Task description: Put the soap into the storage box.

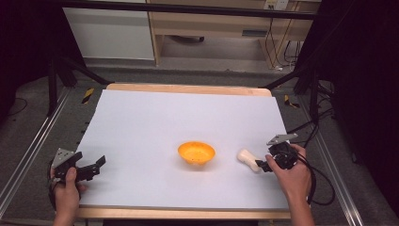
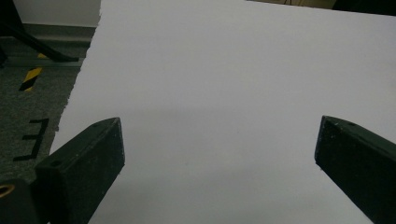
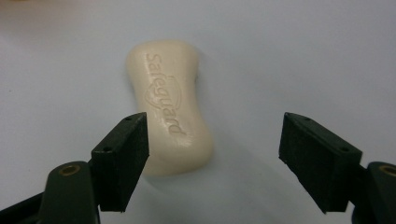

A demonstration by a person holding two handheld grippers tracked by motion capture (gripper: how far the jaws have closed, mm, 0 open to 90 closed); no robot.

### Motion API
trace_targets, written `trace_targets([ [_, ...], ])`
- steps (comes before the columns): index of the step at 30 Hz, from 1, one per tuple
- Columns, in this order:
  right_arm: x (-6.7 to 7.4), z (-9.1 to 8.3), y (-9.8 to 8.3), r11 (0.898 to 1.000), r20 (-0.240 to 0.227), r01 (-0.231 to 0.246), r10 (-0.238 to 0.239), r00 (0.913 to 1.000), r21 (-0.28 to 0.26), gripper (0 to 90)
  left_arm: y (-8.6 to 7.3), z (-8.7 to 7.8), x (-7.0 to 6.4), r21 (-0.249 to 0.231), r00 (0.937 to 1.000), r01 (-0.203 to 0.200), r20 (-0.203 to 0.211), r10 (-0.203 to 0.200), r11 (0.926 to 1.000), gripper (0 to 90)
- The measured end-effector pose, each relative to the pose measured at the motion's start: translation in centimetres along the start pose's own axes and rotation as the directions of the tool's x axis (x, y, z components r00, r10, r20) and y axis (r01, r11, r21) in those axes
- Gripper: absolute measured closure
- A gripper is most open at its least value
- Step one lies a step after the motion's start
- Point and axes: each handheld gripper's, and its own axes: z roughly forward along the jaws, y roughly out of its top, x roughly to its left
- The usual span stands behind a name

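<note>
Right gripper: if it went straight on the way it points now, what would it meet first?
Probably the soap bar. The right gripper has open jaws, and the bar lies just ahead on the white table, nearer one jaw. Depth is hard to judge.

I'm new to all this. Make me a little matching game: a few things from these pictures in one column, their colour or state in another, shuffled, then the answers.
Things:
1. bowl
2. soap bar
3. left hand-held gripper
4. table cover

Descriptions:
A. cream, lying flat on the table
B. pale lilac sheet
C. orange, mid-table
D. black jaws apart, nothing between them

Pairs: 1-C, 2-A, 3-D, 4-B
</note>
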Motion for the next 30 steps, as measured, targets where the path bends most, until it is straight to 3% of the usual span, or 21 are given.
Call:
trace_targets([
  [13,0.5,1.4,1.9,0.995,-0.044,0.042,-0.038,0.9983,0.089,25.7,0.0,0.0,0.0,0.003,1.0000,-0.004,0.000,0.004,1.0000,1.1],
  [16,0.6,1.8,2.5,0.992,-0.057,0.070,-0.064,0.9963,0.109,26.0,0.0,0.0,0.0,0.003,1.0000,-0.002,0.000,0.002,1.0000,1.1],
  [27,1.3,2.9,3.5,0.981,-0.095,0.104,-0.089,0.9915,0.162,29.5,0.0,0.0,0.0,0.002,1.0000,0.000,0.001,0.000,1.0000,1.1],
  [30,1.5,3.4,3.7,0.977,-0.104,0.094,-0.075,0.9917,0.191,31.8,0.0,0.0,0.0,0.003,1.0000,-0.002,0.001,0.002,1.0000,1.1],
])
